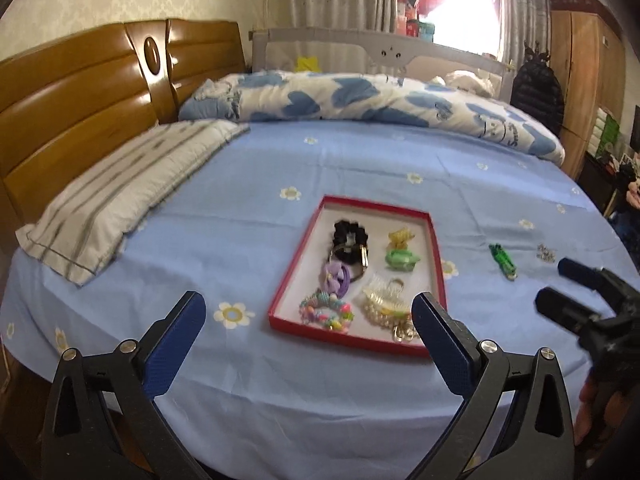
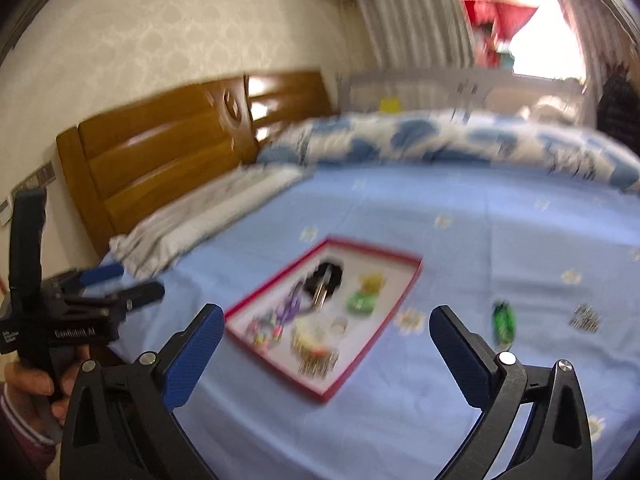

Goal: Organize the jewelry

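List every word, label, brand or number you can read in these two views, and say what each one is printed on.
"GenRobot AI": white print on the black body of the left gripper, seen in the right wrist view; slightly blurred.
Small white print at that body's left end: too small to read.
"S..." in dark script on the blue-and-white quilt: only partly legible.
Red jewelry tray: no text visible.
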Motion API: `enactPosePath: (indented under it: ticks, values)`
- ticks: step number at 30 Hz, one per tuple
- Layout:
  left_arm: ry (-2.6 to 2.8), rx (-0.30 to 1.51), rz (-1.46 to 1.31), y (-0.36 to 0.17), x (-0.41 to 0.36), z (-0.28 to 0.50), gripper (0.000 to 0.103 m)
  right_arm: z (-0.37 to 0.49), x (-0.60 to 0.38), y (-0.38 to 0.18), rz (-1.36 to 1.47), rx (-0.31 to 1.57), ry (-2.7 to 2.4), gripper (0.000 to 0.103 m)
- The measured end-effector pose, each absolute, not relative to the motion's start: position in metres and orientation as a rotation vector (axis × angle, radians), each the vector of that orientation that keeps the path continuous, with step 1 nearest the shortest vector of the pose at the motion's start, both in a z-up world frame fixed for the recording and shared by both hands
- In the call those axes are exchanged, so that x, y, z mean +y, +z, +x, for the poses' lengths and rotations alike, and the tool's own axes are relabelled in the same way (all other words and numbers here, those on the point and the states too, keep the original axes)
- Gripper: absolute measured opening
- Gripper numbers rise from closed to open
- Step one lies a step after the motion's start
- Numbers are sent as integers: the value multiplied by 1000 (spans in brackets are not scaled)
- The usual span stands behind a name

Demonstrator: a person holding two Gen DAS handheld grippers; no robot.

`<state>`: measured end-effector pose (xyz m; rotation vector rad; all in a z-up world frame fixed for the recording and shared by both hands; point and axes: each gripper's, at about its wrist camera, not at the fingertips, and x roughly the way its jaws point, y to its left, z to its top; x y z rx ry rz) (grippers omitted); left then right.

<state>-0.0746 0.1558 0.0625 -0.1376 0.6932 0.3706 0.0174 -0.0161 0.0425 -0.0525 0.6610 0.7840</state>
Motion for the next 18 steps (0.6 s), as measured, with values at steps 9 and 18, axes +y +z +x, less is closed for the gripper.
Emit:
enactPosePath:
  ticks: [9,18]
  values:
    - [389,738,-148,9,153,-67,103,17,-13,-14,-29,723,734,103]
    - [399,794,-125,-8,147,-61,103,12,2,-39,-88,788,716,103]
